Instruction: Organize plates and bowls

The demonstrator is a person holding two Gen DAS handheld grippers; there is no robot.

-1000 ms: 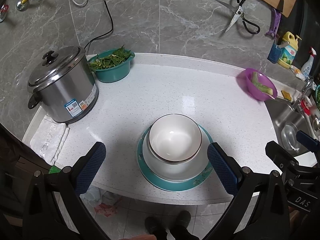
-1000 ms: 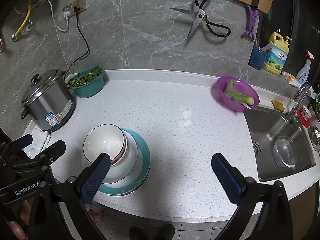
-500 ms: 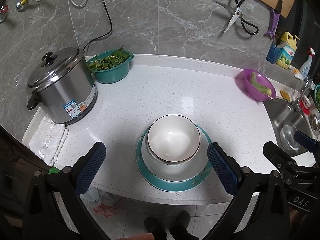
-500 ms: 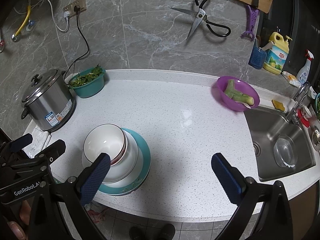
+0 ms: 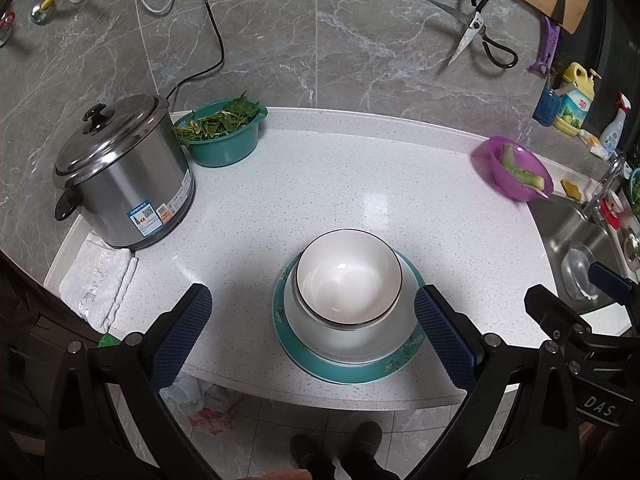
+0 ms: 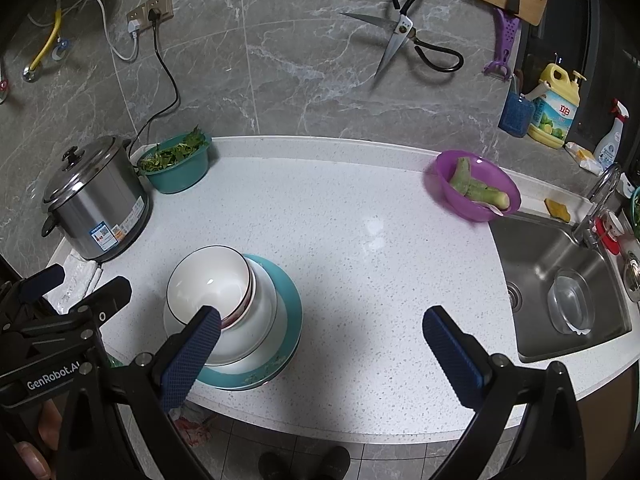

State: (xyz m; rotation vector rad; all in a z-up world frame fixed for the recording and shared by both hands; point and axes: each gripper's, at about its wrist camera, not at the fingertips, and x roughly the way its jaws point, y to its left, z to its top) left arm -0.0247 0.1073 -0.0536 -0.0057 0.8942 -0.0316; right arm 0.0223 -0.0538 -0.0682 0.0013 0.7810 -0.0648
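Observation:
A stack stands near the counter's front edge: a white bowl with a dark rim (image 5: 347,276) on top, a white dish (image 5: 352,346) under it, and a teal plate (image 5: 340,372) at the bottom. In the right wrist view the stack (image 6: 224,292) shows a red-rimmed bowl (image 6: 240,314) nested under the top bowl. My left gripper (image 5: 312,328) is open and empty, its fingers on either side of the stack, held above it. My right gripper (image 6: 320,352) is open and empty, to the right of the stack.
A steel rice cooker (image 5: 120,184) and a teal bowl of greens (image 5: 222,134) stand at the back left. A purple bowl with vegetables (image 6: 476,190) sits by the sink (image 6: 560,288). A white cloth (image 5: 98,280) lies at the left edge.
Both grippers have stayed almost still; the left wrist view has shifted very slightly. The stack has not moved.

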